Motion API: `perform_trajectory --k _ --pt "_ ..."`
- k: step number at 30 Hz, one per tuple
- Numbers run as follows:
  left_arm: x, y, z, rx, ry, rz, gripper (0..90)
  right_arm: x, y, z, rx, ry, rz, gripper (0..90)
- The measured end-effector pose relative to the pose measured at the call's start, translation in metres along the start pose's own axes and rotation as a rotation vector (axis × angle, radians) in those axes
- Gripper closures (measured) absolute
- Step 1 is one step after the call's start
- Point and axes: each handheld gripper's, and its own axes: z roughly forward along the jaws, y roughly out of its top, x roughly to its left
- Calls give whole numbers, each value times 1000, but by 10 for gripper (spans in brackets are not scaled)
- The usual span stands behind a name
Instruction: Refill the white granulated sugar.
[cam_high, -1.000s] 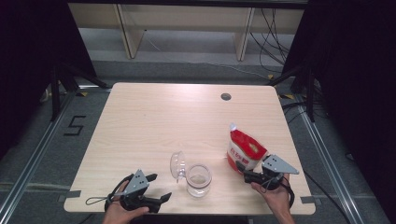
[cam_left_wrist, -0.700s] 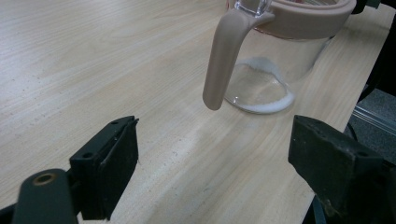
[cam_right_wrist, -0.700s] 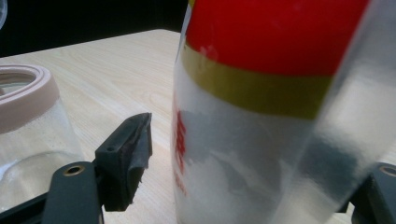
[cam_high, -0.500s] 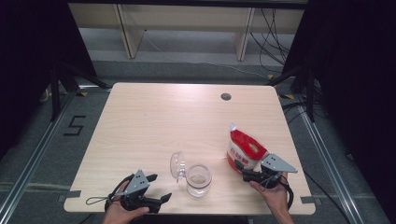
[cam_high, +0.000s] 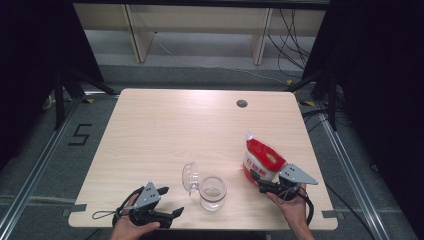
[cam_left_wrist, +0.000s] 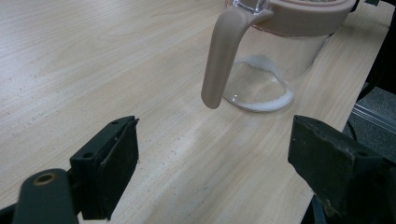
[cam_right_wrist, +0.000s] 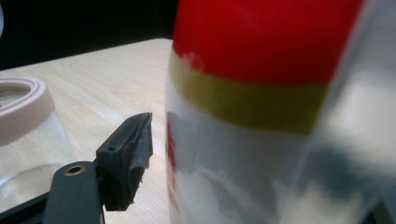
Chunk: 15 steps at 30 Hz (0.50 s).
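A clear glass jar with a pale pink rim stands near the table's front edge, its lid flipped open to the left. White powder lies in the bottom of the jar. My left gripper rests left of the jar, open; in the left gripper view its jaws spread wide toward the jar's hanging pink latch. A red and white bag stands right of the jar. My right gripper is open at the bag's base. The bag sits between its jaws, with a thin gap at the left fingertip.
The wooden table has a round cable hole at the back right. The table's right edge runs close behind the right gripper. Shelving legs and cables lie on the floor beyond the table.
My right gripper has edged slightly forward toward the bag's base. The left gripper, jar and bag have stayed in place.
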Motion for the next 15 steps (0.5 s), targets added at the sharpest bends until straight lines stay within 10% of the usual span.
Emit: perform_trajectory --k 15 --pt "0 0 0 14 -4 7 161 0 -3 3 0 23 -20 303"
